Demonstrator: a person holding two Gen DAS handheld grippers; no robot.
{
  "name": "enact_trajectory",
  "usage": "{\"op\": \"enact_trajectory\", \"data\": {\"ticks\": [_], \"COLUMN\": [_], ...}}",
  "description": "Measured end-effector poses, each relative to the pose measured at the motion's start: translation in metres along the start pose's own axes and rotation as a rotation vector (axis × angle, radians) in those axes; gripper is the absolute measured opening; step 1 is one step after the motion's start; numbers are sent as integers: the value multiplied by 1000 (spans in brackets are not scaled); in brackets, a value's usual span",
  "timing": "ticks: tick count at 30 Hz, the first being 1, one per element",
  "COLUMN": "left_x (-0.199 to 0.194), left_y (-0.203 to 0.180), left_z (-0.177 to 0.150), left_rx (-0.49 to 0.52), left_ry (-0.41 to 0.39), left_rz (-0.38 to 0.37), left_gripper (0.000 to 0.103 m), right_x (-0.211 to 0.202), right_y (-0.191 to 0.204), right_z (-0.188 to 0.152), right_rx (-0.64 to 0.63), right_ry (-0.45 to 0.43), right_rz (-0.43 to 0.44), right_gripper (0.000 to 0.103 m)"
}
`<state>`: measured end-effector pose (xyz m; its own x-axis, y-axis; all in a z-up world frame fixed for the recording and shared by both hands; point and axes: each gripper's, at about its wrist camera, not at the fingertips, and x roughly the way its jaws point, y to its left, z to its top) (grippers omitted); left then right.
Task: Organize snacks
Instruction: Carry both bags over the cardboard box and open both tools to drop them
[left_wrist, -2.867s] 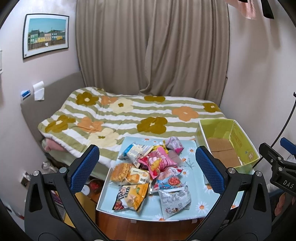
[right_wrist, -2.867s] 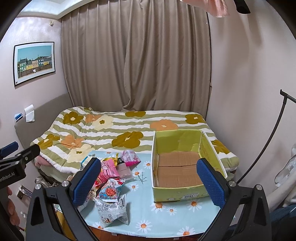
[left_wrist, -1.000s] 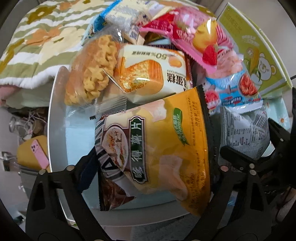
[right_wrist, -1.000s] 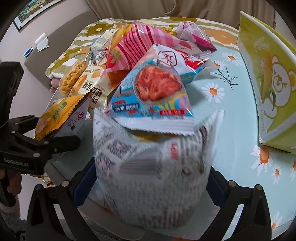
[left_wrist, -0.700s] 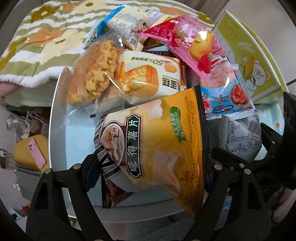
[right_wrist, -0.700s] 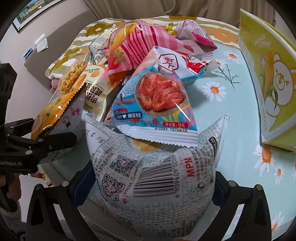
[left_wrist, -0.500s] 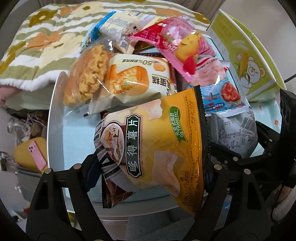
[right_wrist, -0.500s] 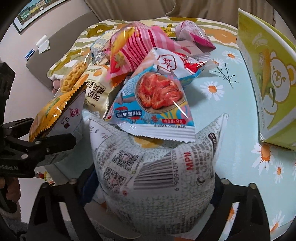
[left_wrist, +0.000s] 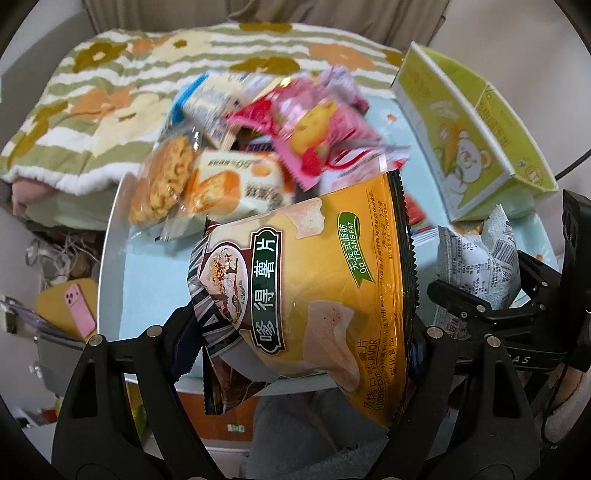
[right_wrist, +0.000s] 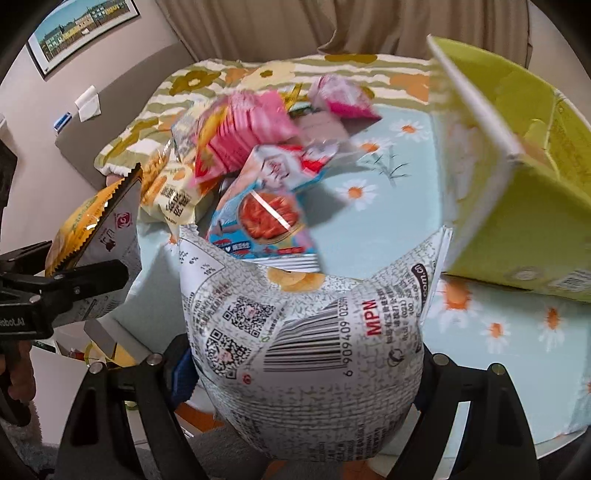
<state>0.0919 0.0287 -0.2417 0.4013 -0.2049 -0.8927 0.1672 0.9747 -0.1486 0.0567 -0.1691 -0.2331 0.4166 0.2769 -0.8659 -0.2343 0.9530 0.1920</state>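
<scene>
The left gripper (left_wrist: 295, 339) has its jaws clenched on a yellow chip bag (left_wrist: 317, 280), low in the frame. The right gripper (right_wrist: 303, 369) jaws are closing on a grey printed bag (right_wrist: 306, 332), bottom centre.

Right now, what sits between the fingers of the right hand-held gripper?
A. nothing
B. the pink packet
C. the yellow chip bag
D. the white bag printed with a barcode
D: the white bag with its barcode fills the gap of the right hand-held gripper, whose jaws are closing on it.

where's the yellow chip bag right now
The yellow chip bag is clamped in the left claw, filling the middle of the left wrist view, lifted above the table's near edge, with the snack pile behind it.
</scene>
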Motion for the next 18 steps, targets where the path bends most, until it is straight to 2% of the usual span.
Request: {"op": "enact_trajectory", "data": {"ticks": [4, 10, 18], "left_x": [-25, -69, -89], "left_y": [-23, -73, -149], "left_z": [4, 24, 73], "left_rx": [-1, 9, 124], "left_ry": [-57, -183, -274], "left_rz": [7, -11, -58], "left_gripper": [82, 82, 82], "right_x": [-37, -98, -163], "right_y": [-9, -32, -85], "right_z": [3, 21, 47], "right_rx": [-24, -48, 2], "right_ry": [-47, -124, -209], "right_rz": [-2, -18, -104], "right_gripper": [84, 84, 84]}}
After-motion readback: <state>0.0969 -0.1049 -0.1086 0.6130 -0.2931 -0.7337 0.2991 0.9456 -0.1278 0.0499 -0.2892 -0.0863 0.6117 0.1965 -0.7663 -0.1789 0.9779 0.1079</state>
